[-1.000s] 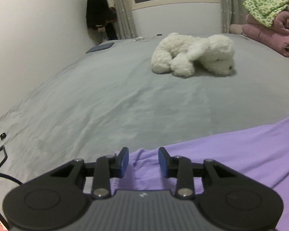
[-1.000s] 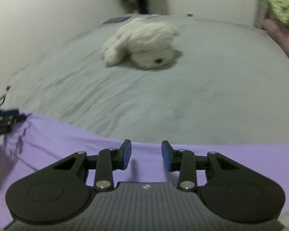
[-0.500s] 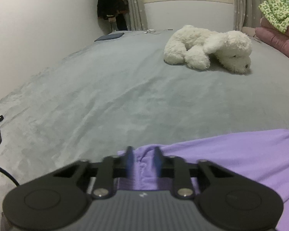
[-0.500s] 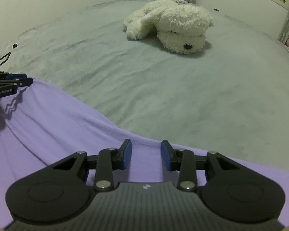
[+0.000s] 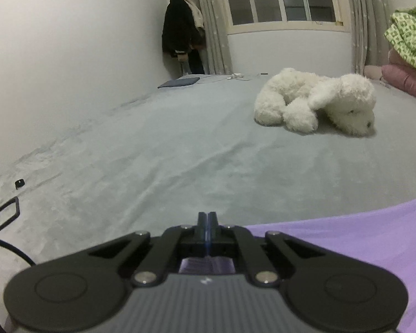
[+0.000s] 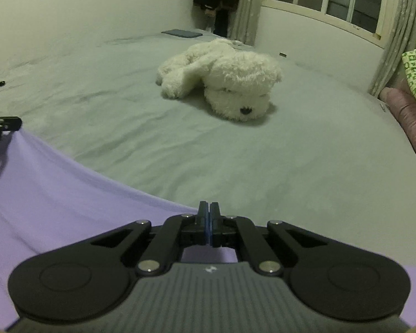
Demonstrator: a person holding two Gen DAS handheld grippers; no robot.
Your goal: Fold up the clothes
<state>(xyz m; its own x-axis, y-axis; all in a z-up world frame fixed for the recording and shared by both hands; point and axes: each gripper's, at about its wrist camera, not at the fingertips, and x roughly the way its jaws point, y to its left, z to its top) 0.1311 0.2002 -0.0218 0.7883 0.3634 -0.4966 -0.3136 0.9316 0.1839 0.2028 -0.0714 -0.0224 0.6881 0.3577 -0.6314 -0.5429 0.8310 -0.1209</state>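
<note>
1. My left gripper (image 5: 207, 219) has its jaws pressed together on the near-left corner of the purple garment (image 5: 360, 238); cloth shows through the gap behind the fingers.
2. My right gripper (image 6: 208, 210) is likewise clamped on the garment's far edge, and the fabric sags in a curve between the two grips, close to the bed's near edge.
3. The grey bed (image 5: 158, 149) lies bare and wide ahead of both grippers, up to the wall along its left edge.
4. A white plush dog (image 6: 224, 83) lies mid-bed, well apart from the garment.
5. A pink and green pile of bedding (image 5: 407, 55) crowds the bed's right edge; a dark flat item (image 5: 179, 82) sits in the far-left corner.
6. The gripper bodies hide the cloth beneath them, and the garment's lower part is cut off.
</note>
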